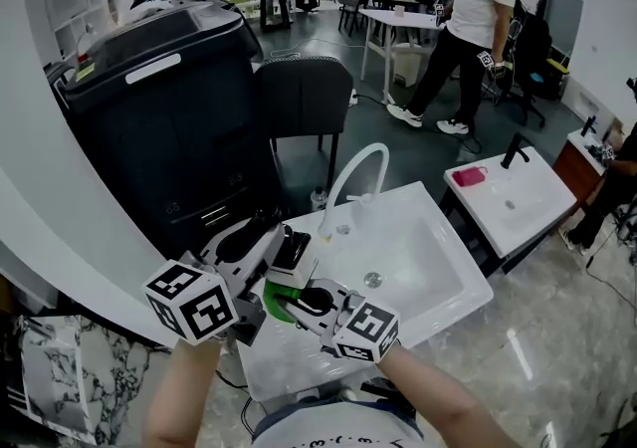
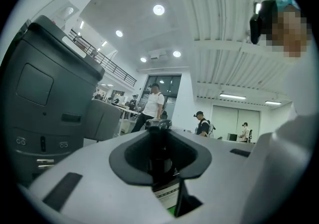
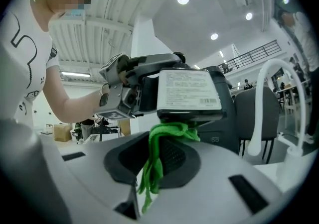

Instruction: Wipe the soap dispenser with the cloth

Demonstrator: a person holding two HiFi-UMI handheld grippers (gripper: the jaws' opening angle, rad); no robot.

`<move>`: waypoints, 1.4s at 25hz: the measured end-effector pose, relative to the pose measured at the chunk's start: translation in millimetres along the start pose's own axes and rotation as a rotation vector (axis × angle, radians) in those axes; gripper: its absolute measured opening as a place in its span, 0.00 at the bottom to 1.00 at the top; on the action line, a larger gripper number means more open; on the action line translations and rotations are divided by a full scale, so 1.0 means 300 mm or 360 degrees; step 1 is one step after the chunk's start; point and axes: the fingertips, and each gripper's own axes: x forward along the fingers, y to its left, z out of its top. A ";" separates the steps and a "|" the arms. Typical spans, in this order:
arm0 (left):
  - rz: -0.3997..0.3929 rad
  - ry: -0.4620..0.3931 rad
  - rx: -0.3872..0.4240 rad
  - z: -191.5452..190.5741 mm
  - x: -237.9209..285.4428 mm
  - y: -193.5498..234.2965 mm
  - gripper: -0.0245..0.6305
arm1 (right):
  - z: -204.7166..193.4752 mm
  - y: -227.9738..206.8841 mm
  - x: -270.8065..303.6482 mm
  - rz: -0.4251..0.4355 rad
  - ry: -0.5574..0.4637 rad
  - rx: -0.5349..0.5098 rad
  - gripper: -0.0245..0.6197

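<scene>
The soap dispenser [image 1: 293, 251] is a black bottle with a white label, held level above the white sink's left rim. My left gripper [image 1: 282, 249] is shut on it. In the left gripper view the dispenser [image 2: 159, 156] sits between the jaws with its pump head pointing away. My right gripper [image 1: 302, 303] is shut on a green cloth [image 1: 278, 299] just below the bottle. In the right gripper view the cloth [image 3: 155, 161] hangs from the jaws and its top touches the underside of the dispenser [image 3: 188, 91], with the left gripper [image 3: 122, 91] behind it.
A white sink [image 1: 438, 262] with a curved white faucet [image 1: 350, 180] lies under both grippers. A large black machine [image 1: 164, 127] and a dark chair [image 1: 304, 98] stand behind it. A second sink [image 1: 523, 202] is at the right, and a person [image 1: 463, 28] walks beyond.
</scene>
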 end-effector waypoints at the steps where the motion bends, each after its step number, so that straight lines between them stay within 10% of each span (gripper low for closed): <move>1: 0.0000 0.0004 0.0000 -0.002 -0.001 0.001 0.18 | -0.005 0.004 -0.001 0.0009 0.0009 -0.0005 0.11; 12: -0.0022 0.0008 0.0010 -0.016 -0.038 -0.001 0.18 | 0.010 -0.227 -0.120 -0.0359 -0.0010 0.0105 0.11; 28: 0.0118 -0.0096 -0.0011 0.003 -0.042 0.082 0.19 | 0.028 0.037 -0.050 -0.0045 0.0105 -0.0193 0.11; 35: 0.0279 0.0000 0.0338 -0.081 -0.040 0.104 0.18 | 0.104 0.058 -0.154 -0.0049 0.0075 -0.0314 0.11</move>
